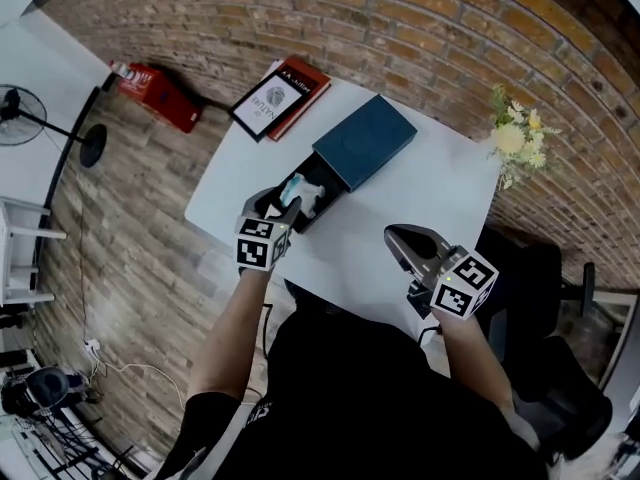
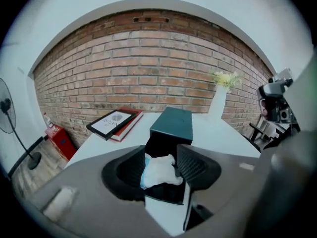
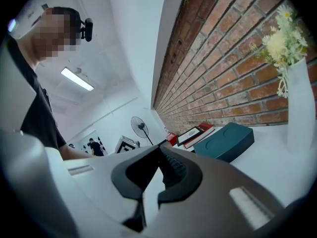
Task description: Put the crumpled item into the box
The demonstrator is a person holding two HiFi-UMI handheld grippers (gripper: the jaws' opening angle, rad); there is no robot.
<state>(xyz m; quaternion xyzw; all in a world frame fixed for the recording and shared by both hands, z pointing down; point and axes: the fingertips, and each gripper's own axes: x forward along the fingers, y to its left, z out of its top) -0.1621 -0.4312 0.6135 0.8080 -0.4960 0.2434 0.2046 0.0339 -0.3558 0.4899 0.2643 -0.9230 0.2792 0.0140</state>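
A crumpled white item (image 1: 300,190) (image 2: 159,171) lies in the open black box (image 1: 322,210) (image 2: 161,144) at the white table's left edge. The box's teal lid (image 1: 365,140) (image 2: 172,123) sits just behind it. My left gripper (image 1: 285,204) (image 2: 161,158) is over the box with its jaws spread wide on either side of the crumpled item; the pads do not squeeze it. My right gripper (image 1: 393,236) (image 3: 161,150) hovers over the table's near right part, jaws together and empty.
Two framed books (image 1: 280,98) (image 2: 115,124) lie at the table's (image 1: 430,188) far left corner. A white vase of flowers (image 1: 515,136) (image 2: 220,95) stands at the far right. A red case (image 1: 160,96) and a fan (image 1: 20,113) are on the floor to the left, a dark chair (image 1: 545,268) to the right.
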